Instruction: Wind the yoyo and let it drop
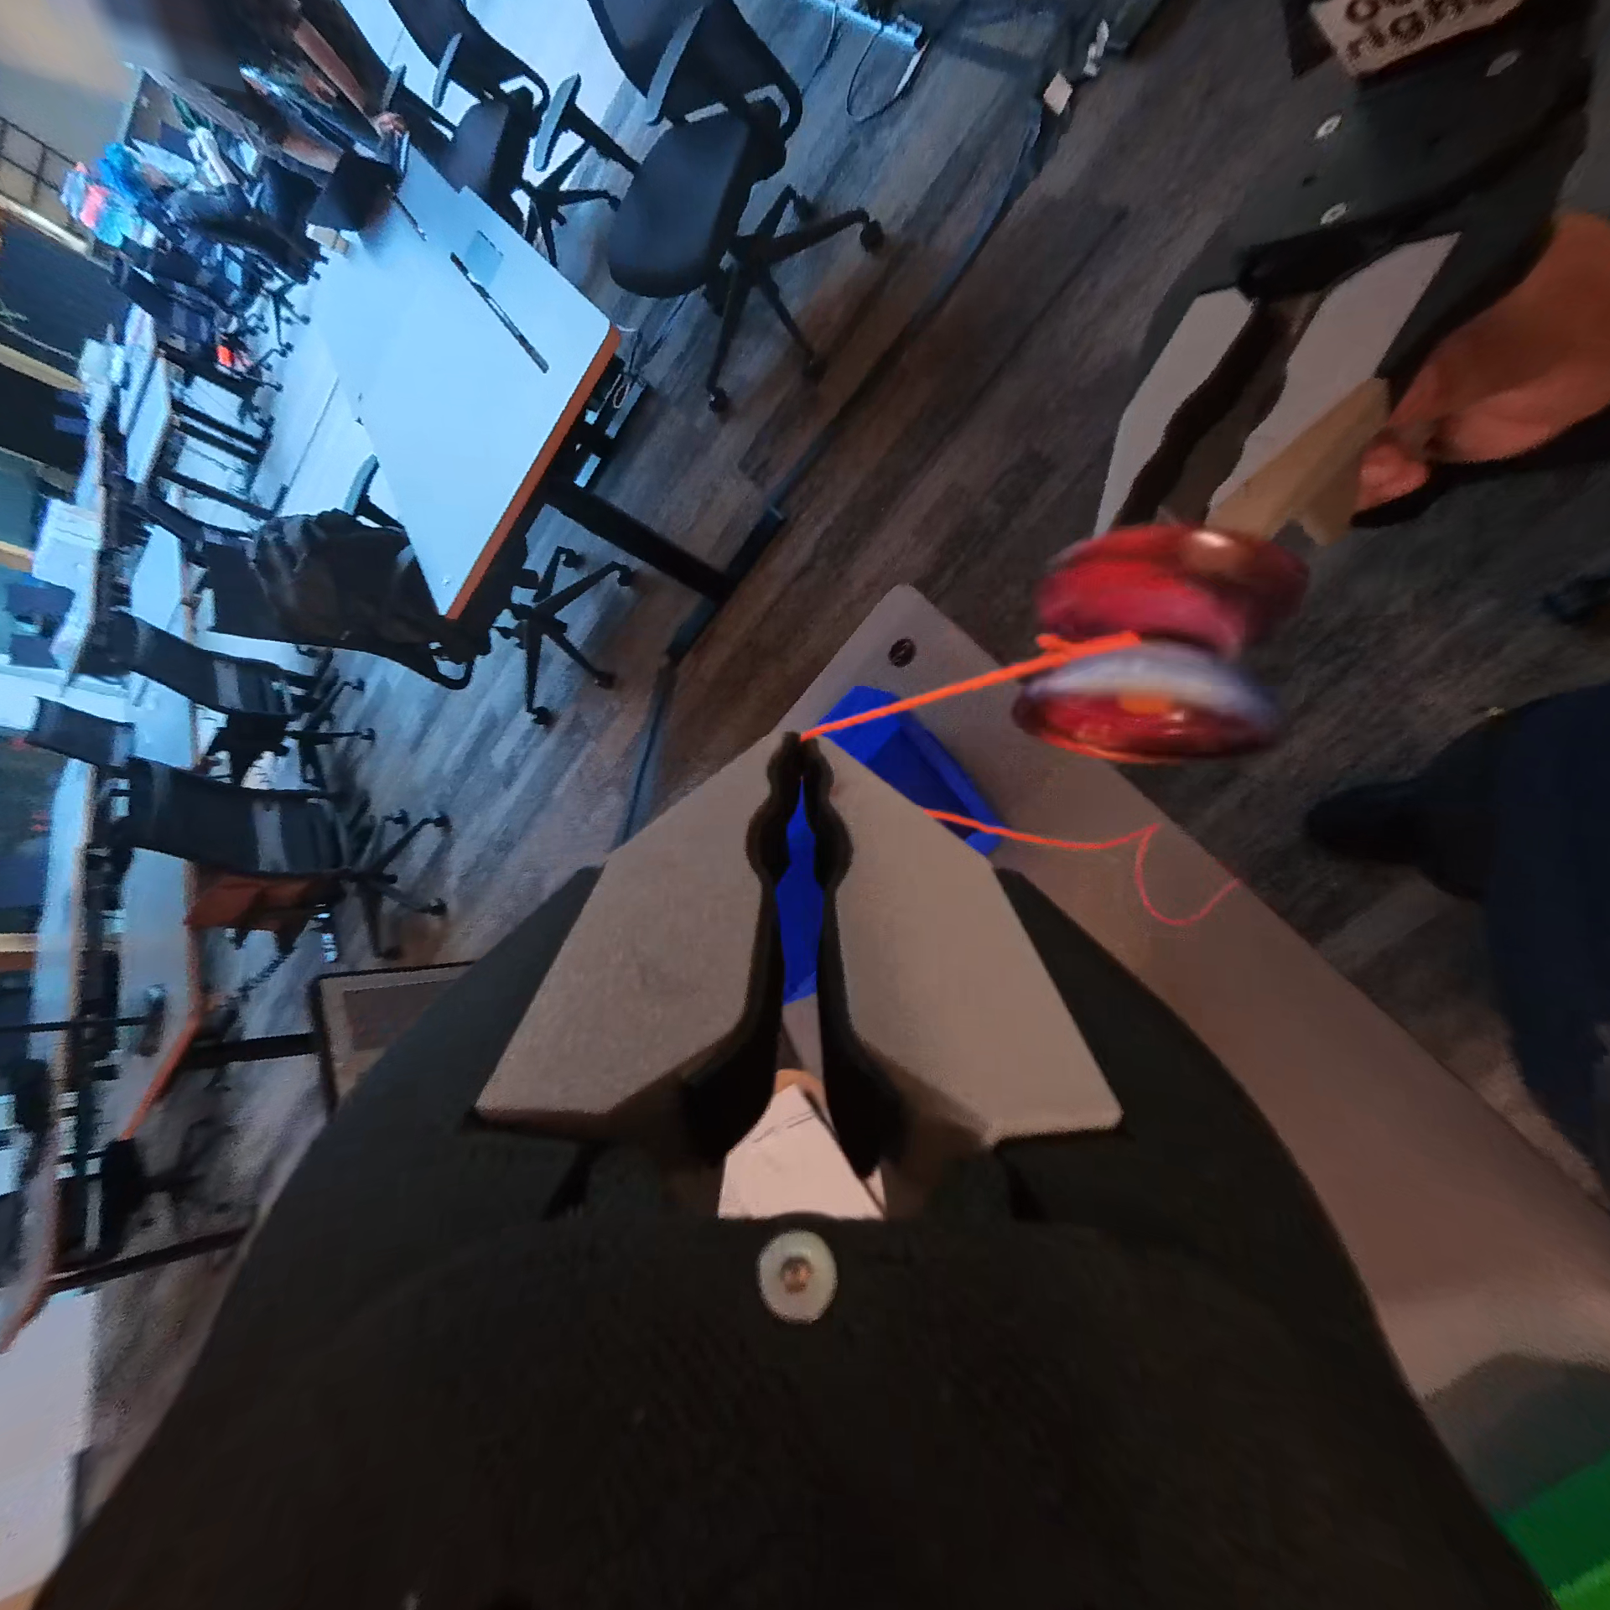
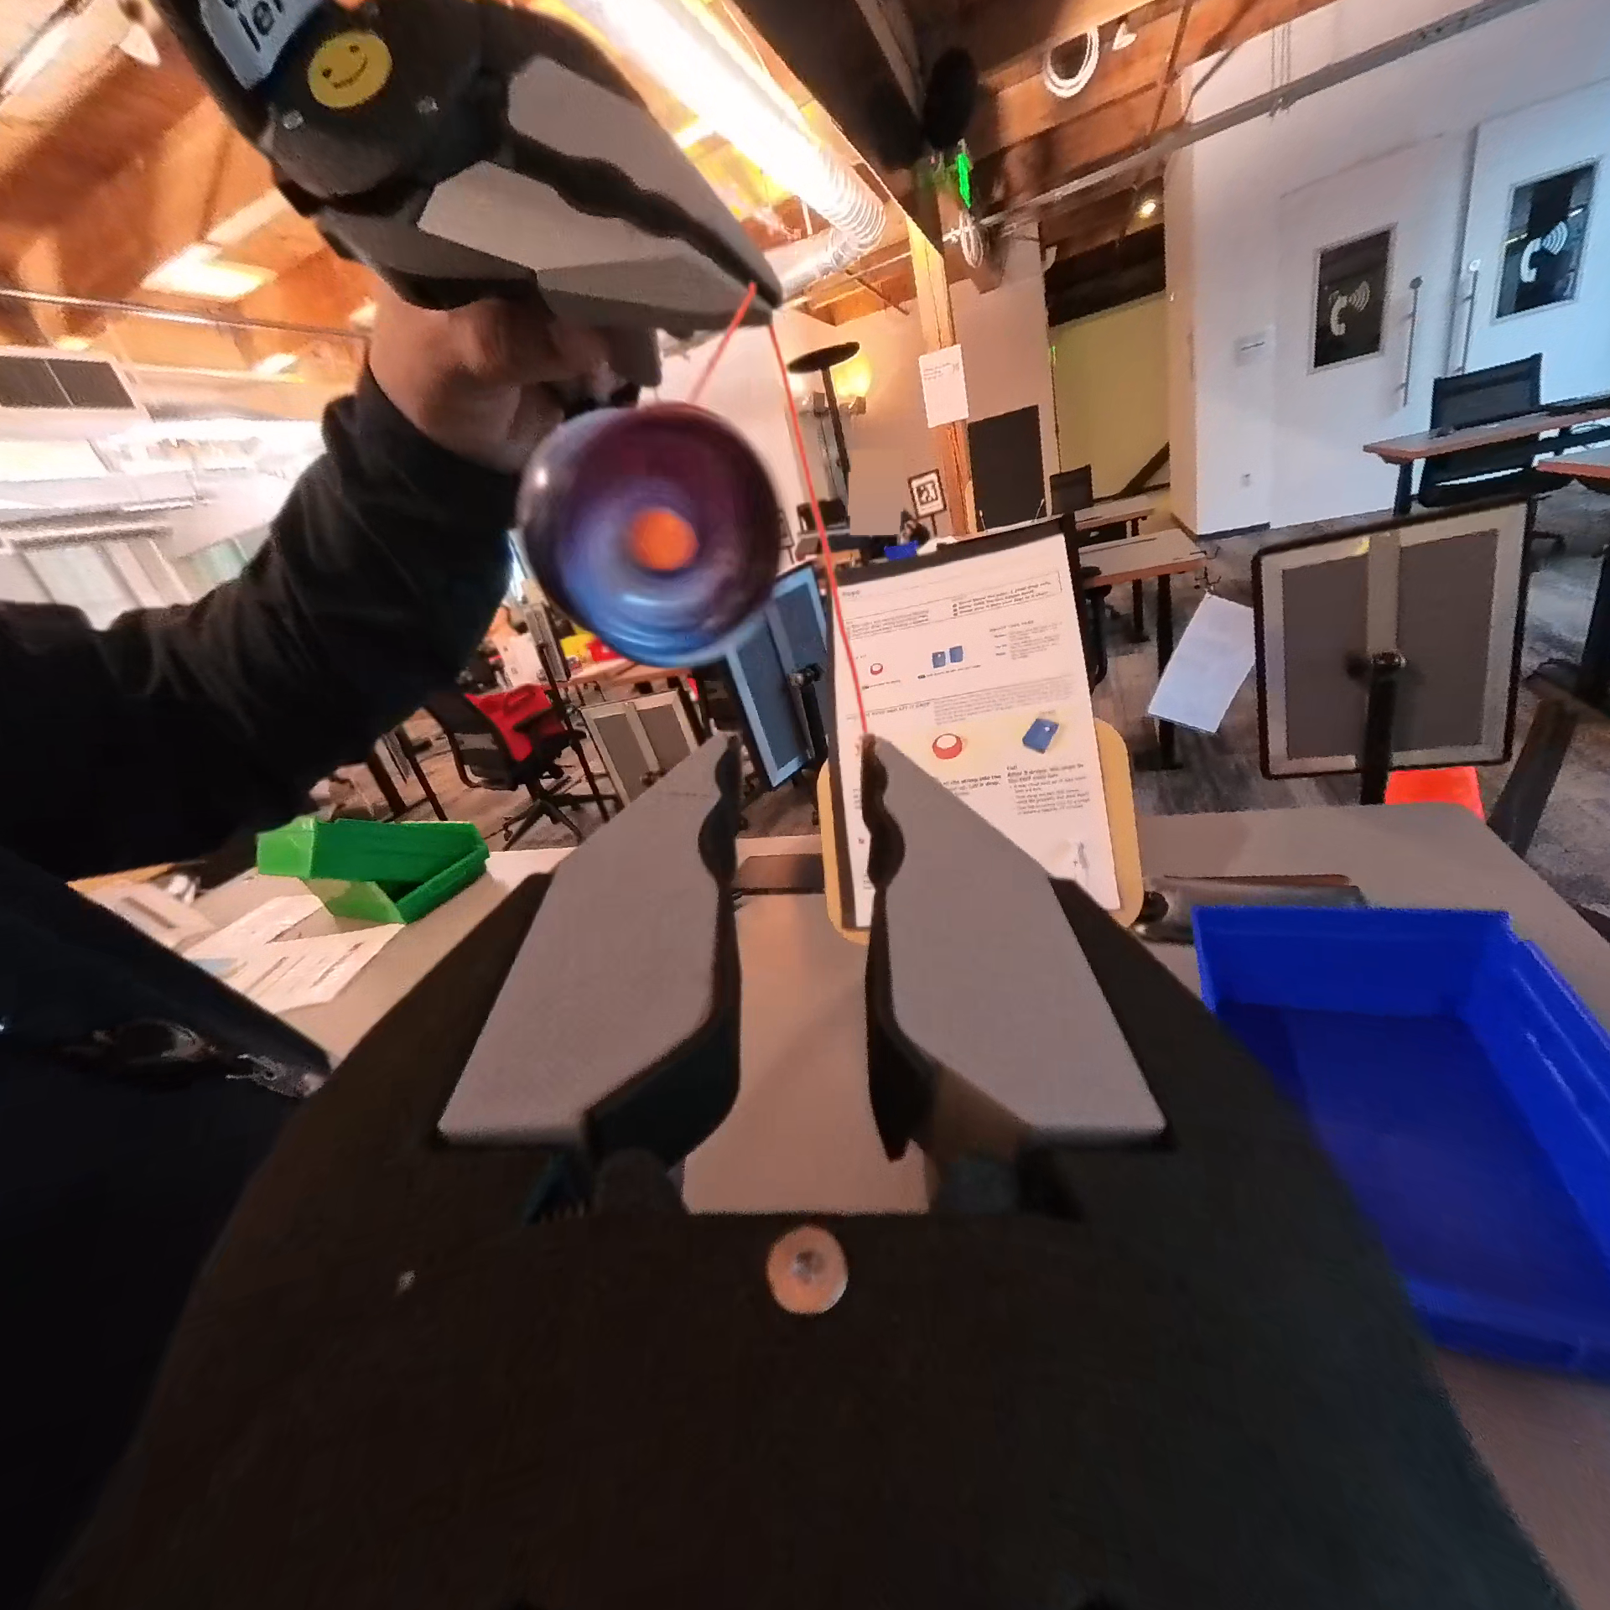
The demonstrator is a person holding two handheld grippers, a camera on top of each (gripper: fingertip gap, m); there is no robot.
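Note:
My left gripper (image 1: 800,745) is shut on the orange yoyo string (image 1: 923,697) at its very tips. The red and purple yoyo (image 1: 1159,645) hangs blurred on a short length of string just beyond them. In the right wrist view the left gripper (image 2: 762,301) is high up, with the yoyo (image 2: 645,531) dangling below it. A second length of string (image 2: 819,540) runs down from the left tips to the tip of one right finger (image 2: 871,758). My right gripper (image 2: 797,754) is open, its pads well apart, and nothing is pressed between them.
A blue bin (image 2: 1437,1089) sits on the grey table (image 2: 1307,836) at right and also shows under my left fingers (image 1: 915,767). A green bin (image 2: 375,862) stands at left. A clipboard with a printed sheet (image 2: 967,697) stands ahead. Office chairs and desks fill the room. Spacing between my two grippers at the tips: around 12 cm.

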